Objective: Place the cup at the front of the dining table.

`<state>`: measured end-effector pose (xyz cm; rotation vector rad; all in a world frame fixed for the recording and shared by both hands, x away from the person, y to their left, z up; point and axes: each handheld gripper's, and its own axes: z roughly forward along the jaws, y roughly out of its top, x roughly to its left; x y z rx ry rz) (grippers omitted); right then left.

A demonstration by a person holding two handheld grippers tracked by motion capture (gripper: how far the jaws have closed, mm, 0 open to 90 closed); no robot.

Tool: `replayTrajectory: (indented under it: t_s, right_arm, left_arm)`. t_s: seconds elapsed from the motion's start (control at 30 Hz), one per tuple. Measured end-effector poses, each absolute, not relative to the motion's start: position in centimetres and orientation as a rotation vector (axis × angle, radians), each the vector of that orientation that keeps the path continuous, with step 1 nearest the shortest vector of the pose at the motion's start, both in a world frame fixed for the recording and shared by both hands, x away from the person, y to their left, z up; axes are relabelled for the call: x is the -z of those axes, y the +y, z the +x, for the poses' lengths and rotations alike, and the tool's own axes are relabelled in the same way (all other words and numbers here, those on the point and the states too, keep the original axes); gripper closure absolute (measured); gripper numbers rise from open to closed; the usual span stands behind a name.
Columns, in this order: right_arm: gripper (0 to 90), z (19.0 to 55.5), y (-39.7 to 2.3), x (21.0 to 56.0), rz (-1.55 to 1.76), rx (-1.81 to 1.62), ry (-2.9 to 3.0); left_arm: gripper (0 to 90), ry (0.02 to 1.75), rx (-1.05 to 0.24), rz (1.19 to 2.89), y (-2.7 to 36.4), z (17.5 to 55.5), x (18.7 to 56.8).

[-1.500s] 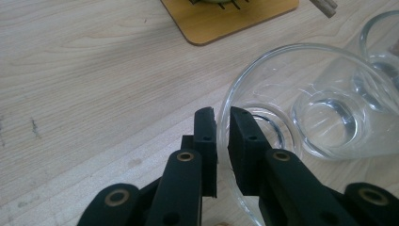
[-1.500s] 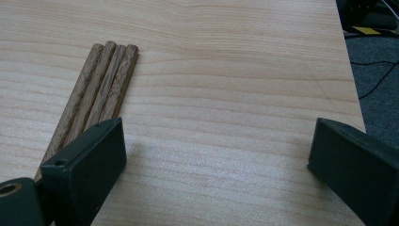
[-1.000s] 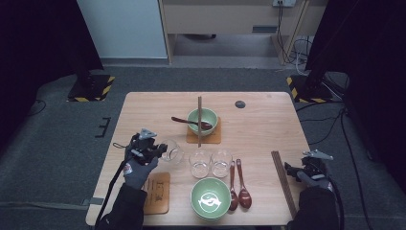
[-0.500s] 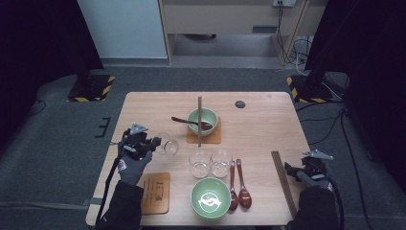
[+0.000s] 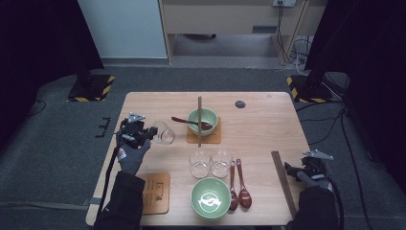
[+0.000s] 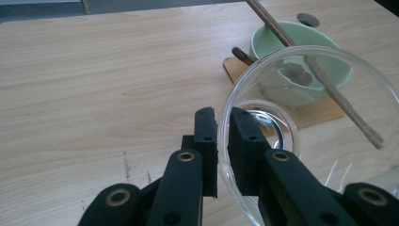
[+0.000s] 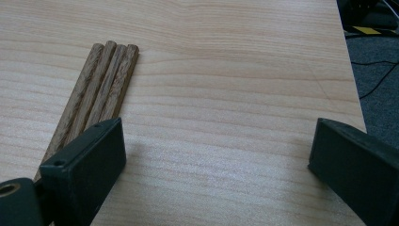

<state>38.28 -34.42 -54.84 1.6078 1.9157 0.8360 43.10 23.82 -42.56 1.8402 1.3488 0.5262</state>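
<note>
- left gripper (image 5: 149,133) is clamped on the rim of the glass (image 5: 164,132), wall pinched between the jaws, glass tipped on its side with its mouth toward 3 o'clock, lifted over the table (image 5: 268,124)
- empty coaster (image 5: 156,192) sits at 6 o'clock from it, near edge
- right gripper (image 7: 216,155) gapes empty beside the chopsticks (image 7: 96,99), well apart

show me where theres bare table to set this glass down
Bare wood lies along the far left of the table, left of the far green bowl, and across the right side between the spoons and chopsticks. The near middle is crowded: two glasses and near bowl.
</note>
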Motion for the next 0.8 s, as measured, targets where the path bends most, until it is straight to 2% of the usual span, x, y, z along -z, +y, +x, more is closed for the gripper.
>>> replayTrajectory:
  t_s: [0.33,0.8]
  right_arm:
    - [4.3,38.3,-34.4,54.8,1.608,-0.837,1.917]
    - [4.2,38.3,-34.4,54.8,1.608,-0.838,1.917]
  left_arm:
    - [81.9,1.378,-0.523,1.831,23.5,44.9,43.1]
    - [81.9,1.404,-0.531,1.906,21.7,47.0,45.1]
